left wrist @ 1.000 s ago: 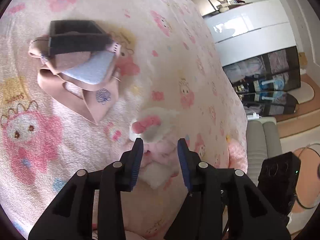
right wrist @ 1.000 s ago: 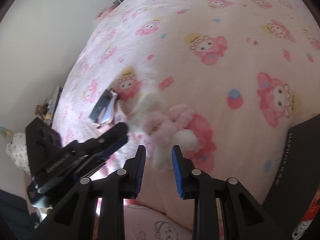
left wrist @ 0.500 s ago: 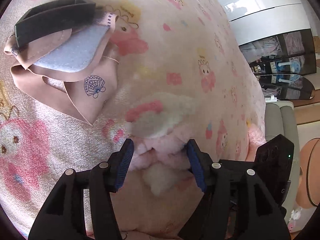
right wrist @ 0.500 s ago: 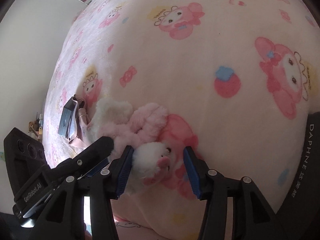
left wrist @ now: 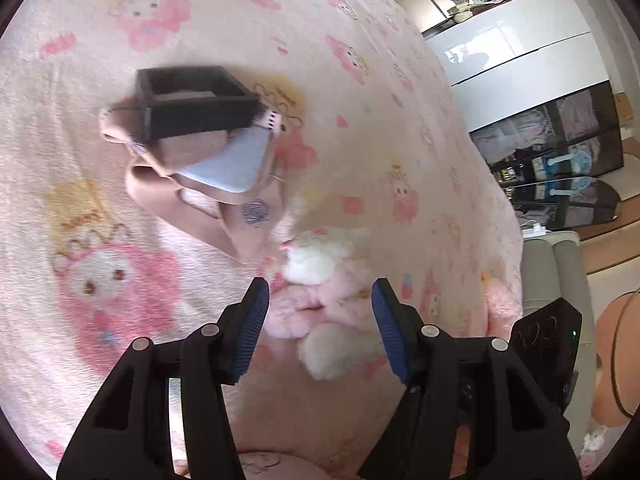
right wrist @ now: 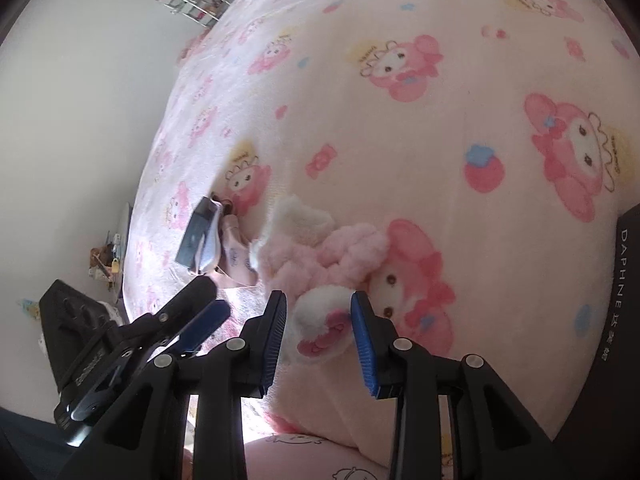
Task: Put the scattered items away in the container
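Right gripper, jaws closing around the white end of a pink-and-white plush toy, pads not yet pressing. Left gripper open astride the same toy, which lies on the bed. Beyond, a small black box rests on a beige pouch.

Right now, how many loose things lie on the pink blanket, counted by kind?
Fluffy pink-and-white plush toy: 1
Small black open box: 1
Beige fabric bag with blue shell print: 1
Pale blue felt pouch: 1
Total: 4
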